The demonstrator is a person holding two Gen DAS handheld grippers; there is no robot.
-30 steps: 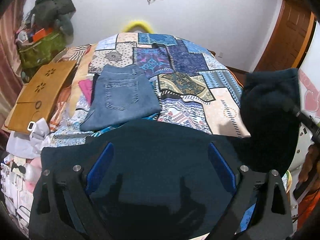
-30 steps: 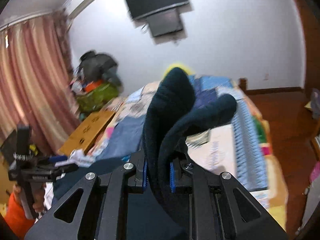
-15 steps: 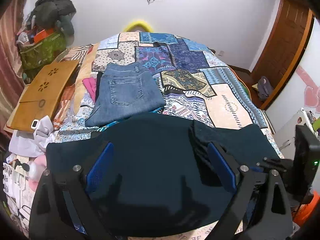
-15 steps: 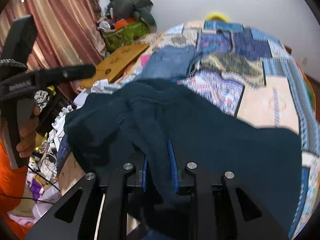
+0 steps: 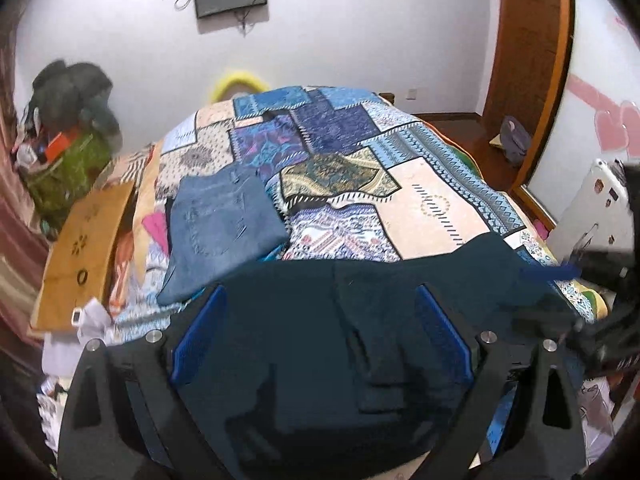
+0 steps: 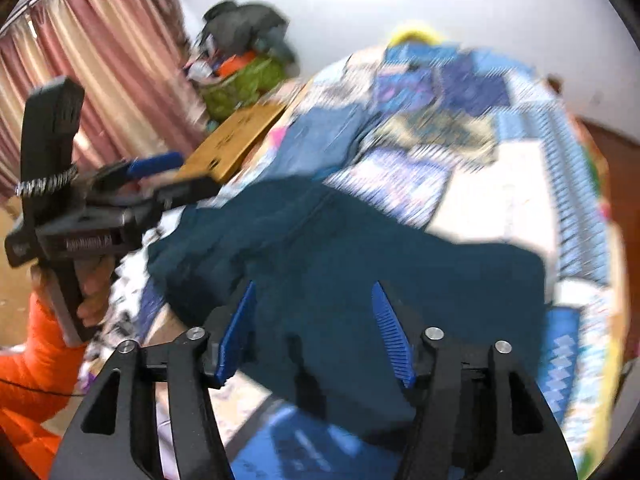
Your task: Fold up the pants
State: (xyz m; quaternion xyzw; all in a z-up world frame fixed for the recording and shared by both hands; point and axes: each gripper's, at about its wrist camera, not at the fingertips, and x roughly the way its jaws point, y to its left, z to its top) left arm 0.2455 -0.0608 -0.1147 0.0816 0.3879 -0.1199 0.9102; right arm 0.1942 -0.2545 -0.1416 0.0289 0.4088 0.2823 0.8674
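Left wrist view: the dark teal pants (image 5: 320, 340) lie spread across the near edge of the bed (image 5: 432, 208), from about 8 o'clock to 3 o'clock of the picture, with one part doubled over on top at centre right. A pair of folded jeans (image 5: 220, 224) sits further up the quilt at 10 o'clock, well apart from the work. The left gripper (image 5: 320, 336) hangs over the pants, angled down toward the bed, its jaws released and spread wide, with cloth below them but nothing pinched. The right gripper (image 5: 560, 276) shows blurred at 3 o'clock by the pants' far end.

Right wrist view: the picture is motion-blurred. The right gripper (image 6: 316, 332) points down at the pants (image 6: 360, 264), its jaws opening; the blue pads stand clear of the cloth, so the fabric looks let go. At 9 o'clock the left gripper (image 6: 156, 168) is held by a hand (image 6: 94, 292) from an orange sleeve (image 6: 28, 380), level above the pants' left end.

By my reading, one fold has just been laid and the release is the step in hand. The next move calls for both jaws to find fresh edges, likely the two ends of the doubled pants, pinching all layers together so the next fold comes over square.
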